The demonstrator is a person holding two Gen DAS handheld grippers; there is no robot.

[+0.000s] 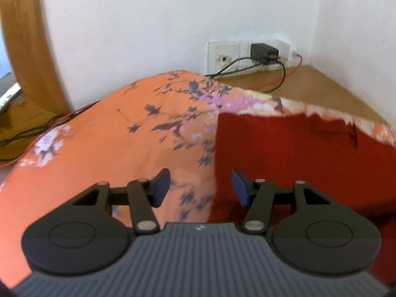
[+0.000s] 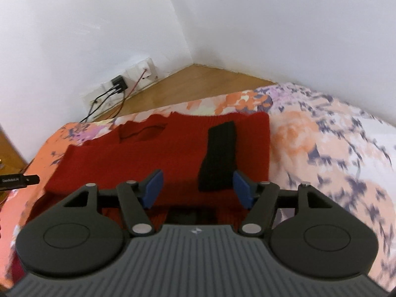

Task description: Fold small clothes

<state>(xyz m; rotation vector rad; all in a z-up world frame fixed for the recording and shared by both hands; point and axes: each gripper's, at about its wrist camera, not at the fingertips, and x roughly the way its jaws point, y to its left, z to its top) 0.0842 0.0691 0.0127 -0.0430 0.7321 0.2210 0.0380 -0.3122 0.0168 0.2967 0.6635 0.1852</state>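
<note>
Furthest left, past the floral bedspread, black and red cables trail over the wooden floor toward a wall socket with a black charger plugged in.

The left gripper hovers over the bed with its blue pads well apart and nothing between them. It sits right at the left edge of the red knitted sweater: the left pad is over the bedspread, the right pad over the red knit. From this gripper the sweater spreads away to the right.

In the right wrist view the sweater lies flat on the bedspread, its neck opening toward the far wall and its long axis seemingly running across the view. A black ribbed strip, perhaps a cuff or a separate small piece, lies lengthwise on its right half, pointing away from the camera. The right gripper is also spread wide and holds nothing, its right pad just beside the near end of that black strip, above the sweater's near edge.

The right gripper looks nearer to the sweater's middle and near hem, the left to its left border, so a fold would probably start with each pinching the edge beneath it.
</note>
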